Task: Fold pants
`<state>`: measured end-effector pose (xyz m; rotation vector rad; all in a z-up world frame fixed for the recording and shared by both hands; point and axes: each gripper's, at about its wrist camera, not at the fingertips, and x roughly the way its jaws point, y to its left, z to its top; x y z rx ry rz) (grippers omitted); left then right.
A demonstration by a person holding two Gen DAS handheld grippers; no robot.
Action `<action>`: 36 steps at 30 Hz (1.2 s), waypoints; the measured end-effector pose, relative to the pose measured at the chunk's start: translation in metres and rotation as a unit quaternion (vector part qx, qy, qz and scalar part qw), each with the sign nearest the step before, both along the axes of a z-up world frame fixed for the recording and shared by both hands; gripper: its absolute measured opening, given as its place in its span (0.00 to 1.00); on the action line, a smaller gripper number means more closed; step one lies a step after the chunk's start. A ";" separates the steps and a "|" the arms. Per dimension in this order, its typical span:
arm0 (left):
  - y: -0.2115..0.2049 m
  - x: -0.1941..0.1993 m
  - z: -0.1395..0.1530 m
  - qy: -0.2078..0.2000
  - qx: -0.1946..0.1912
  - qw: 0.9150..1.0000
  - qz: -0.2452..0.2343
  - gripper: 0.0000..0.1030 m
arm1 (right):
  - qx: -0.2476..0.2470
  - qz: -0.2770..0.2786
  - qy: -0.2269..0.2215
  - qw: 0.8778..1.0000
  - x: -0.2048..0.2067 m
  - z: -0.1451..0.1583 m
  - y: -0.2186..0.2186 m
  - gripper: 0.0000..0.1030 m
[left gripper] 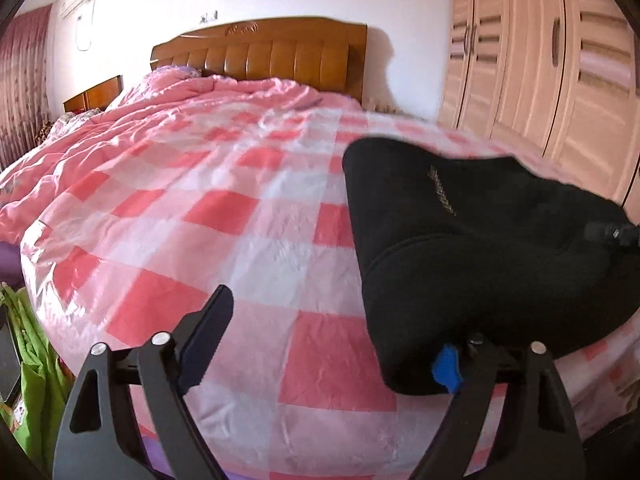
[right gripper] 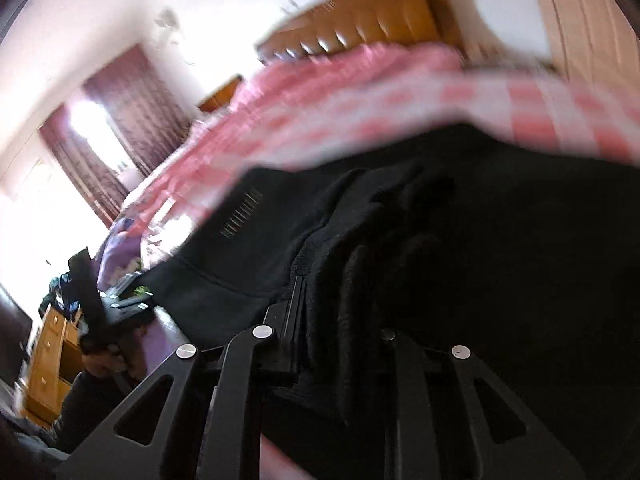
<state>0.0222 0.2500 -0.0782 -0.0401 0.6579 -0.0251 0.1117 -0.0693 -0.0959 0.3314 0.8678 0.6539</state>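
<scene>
The black pants (left gripper: pixel 460 240) lie bunched in a thick, rounded heap at about 3 o'clock in the left wrist view, on the near right part of the bed's checked quilt (left gripper: pixel 224 216). No neat flat fold shows yet, so I judge the folding to be in hand, with smoothing and at least one more fold left.

The left gripper (left gripper: pixel 332 336) stands wide apart and holds nothing; its right finger is tucked against the heap's near edge, at 5 o'clock.

The right gripper (right gripper: pixel 332 316) is nearly closed, pinching a ridge of the pants (right gripper: pixel 440 260), several layers deep.

The pants look soft, matte and fleecy, with a small stitched mark. The quilt is glossy, crinkled, pink and white.
</scene>
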 end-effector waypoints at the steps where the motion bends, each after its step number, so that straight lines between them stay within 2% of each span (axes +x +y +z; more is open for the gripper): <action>1: 0.001 -0.001 0.000 0.000 -0.005 1.000 0.003 0.82 | 0.004 0.001 0.003 1.000 0.000 0.002 -0.002 0.18; 6: 0.000 0.000 0.002 0.004 0.012 1.000 0.007 0.82 | -0.007 0.011 -0.043 0.999 -0.005 0.027 0.008 0.18; 7: 0.000 0.001 0.001 0.008 0.010 1.000 0.008 0.82 | -0.013 0.010 -0.039 0.999 -0.004 0.025 0.008 0.18; 9: 0.000 0.001 0.000 0.014 0.009 1.000 0.007 0.84 | -0.025 0.001 0.003 1.000 0.001 0.004 0.005 0.19; 10: -0.002 0.000 0.000 0.017 0.014 1.000 0.002 0.84 | -0.016 -0.008 0.006 1.000 -0.001 -0.002 0.001 0.19; 11: -0.003 -0.001 0.000 0.019 0.022 1.000 -0.003 0.84 | -0.017 -0.010 0.007 1.000 -0.003 -0.002 -0.002 0.23; 13: -0.004 -0.008 0.007 0.029 0.035 0.999 -0.023 0.85 | -0.050 -0.012 0.004 0.999 -0.008 0.008 -0.004 0.54; 15: -0.005 -0.024 0.020 0.031 0.052 0.996 -0.059 0.92 | -0.090 -0.021 -0.035 0.995 -0.023 0.026 -0.008 0.64; 16: -0.006 -0.031 0.026 0.027 0.051 0.996 -0.075 0.93 | -0.122 -0.030 -0.062 0.990 -0.032 0.035 -0.008 0.64; 17: -0.006 -0.041 0.038 0.016 0.037 0.995 -0.095 0.93 | -0.145 -0.033 -0.078 0.986 -0.035 0.040 -0.005 0.64; 18: -0.002 -0.051 0.057 -0.008 -0.001 0.993 -0.116 0.94 | -0.168 -0.028 -0.100 0.980 -0.038 0.047 0.000 0.64; 19: -0.002 -0.053 0.070 -0.026 -0.028 0.992 -0.122 0.99 | -0.173 -0.020 -0.110 0.979 -0.039 0.050 0.004 0.64; 22: -0.014 -0.031 0.100 -0.057 -0.084 0.986 -0.133 0.99 | -0.173 0.018 -0.133 0.976 -0.028 0.057 0.033 0.64; 23: -0.022 -0.017 0.101 -0.052 -0.092 0.985 -0.139 0.99 | -0.181 0.040 -0.145 0.972 -0.026 0.057 0.048 0.64; 26: -0.050 0.031 0.078 0.008 -0.097 0.983 -0.155 0.97 | -0.213 0.070 -0.139 0.965 -0.025 0.044 0.065 0.63; 28: -0.066 0.054 0.049 0.054 -0.079 0.983 -0.156 0.96 | -0.248 0.083 -0.127 0.957 -0.027 0.025 0.068 0.63; 30: -0.075 0.066 0.021 0.092 -0.043 0.984 -0.143 0.95 | -0.225 0.081 -0.131 0.962 -0.031 0.017 0.056 0.63; 32: -0.078 0.064 0.012 0.085 -0.014 0.986 -0.145 0.95 | -0.208 0.081 -0.116 0.968 -0.031 0.020 0.051 0.64; 34: -0.082 0.064 0.017 0.095 0.004 0.986 -0.137 0.95 | -0.194 0.082 -0.110 0.971 -0.034 0.032 0.041 0.64; 35: -0.084 0.064 0.027 0.098 -0.004 0.986 -0.133 0.95 | -0.193 0.070 -0.126 0.971 -0.038 0.042 0.030 0.64; 36: -0.086 0.063 0.035 0.091 -0.017 0.986 -0.138 0.95 | -0.201 0.054 -0.142 0.968 -0.040 0.051 0.016 0.68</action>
